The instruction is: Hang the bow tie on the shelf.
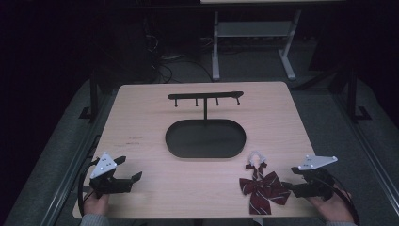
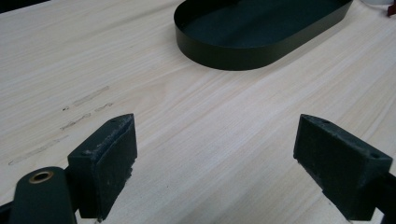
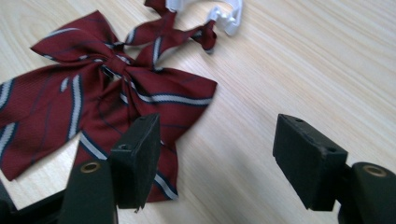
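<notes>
A dark red striped bow tie (image 1: 262, 186) with a white clip (image 1: 256, 155) lies flat near the table's front right. In the right gripper view the bow tie (image 3: 88, 98) spreads to the left and its white clip (image 3: 224, 14) sits at the top. My right gripper (image 1: 295, 181) rests just right of the bow, jaws open, nothing between them (image 3: 217, 161). My left gripper (image 1: 129, 170) stands open at the front left over bare wood (image 2: 215, 163). A black oval tray (image 1: 205, 138) with a hook rack (image 1: 205, 97) rising behind it sits mid-table.
The oval tray's wall (image 2: 243, 56) lies ahead of my left gripper. Light scuff marks (image 2: 79, 109) run along the wood to its left. Beyond the table's far edge stand white desk legs (image 1: 215, 47) and cables on a dark floor.
</notes>
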Available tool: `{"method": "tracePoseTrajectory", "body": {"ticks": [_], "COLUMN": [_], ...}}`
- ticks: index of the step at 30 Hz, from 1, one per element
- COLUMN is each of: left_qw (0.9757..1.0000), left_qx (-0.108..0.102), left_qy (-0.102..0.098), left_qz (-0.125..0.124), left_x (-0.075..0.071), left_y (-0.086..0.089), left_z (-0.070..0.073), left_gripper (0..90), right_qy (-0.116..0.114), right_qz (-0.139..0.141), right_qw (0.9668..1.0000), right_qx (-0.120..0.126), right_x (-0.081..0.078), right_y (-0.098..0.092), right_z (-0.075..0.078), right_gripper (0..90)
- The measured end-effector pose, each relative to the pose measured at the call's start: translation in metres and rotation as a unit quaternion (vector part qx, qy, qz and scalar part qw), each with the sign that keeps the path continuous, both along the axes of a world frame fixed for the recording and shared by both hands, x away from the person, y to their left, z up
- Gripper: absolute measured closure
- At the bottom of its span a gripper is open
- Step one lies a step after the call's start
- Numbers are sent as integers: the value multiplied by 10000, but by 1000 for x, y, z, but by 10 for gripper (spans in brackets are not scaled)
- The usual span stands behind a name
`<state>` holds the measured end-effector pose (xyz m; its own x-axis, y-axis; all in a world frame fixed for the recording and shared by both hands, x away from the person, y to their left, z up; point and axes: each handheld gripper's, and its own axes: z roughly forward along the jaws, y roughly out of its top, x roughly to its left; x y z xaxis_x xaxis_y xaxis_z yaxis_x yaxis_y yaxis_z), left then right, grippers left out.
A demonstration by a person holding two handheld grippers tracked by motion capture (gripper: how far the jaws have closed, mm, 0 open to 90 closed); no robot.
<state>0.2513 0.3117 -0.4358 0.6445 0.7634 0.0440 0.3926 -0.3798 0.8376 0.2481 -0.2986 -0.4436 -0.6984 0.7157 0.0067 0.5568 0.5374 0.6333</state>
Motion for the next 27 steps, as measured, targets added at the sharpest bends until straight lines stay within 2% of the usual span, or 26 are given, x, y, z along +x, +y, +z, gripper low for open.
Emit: {"method": "tracePoseTrajectory", "body": {"ticks": [4,6,13,15,17,22,27], "left_qw": [10000,10000,10000,10000,10000,10000,10000], "left_qx": [9,4,8,-24,38,37,0], "left_qy": [-44,-49,-11,-33,-21,-49,-64], "left_qz": [-22,-29,14,34,7,26,36], "left_x": [-1,-2,-1,-2,-2,-2,-2], "left_y": [-1,-1,0,-1,-2,-1,-1], "left_z": [1,2,0,0,0,1,1], "left_gripper": [131,131,131,131,131,131,131], "right_qy": [-45,-79,-5,-43,-43,45,108], "right_qz": [75,72,183,261,303,540,579], "right_qw": [9999,9999,9998,9996,9995,9984,9980], "right_qx": [-63,-12,-25,-22,-43,-157,-222], "right_x": [0,-1,2,6,8,20,26], "right_y": [6,6,11,16,17,27,30], "right_z": [2,3,6,9,10,17,21], "right_gripper": [306,306,313,323,325,360,365]}}
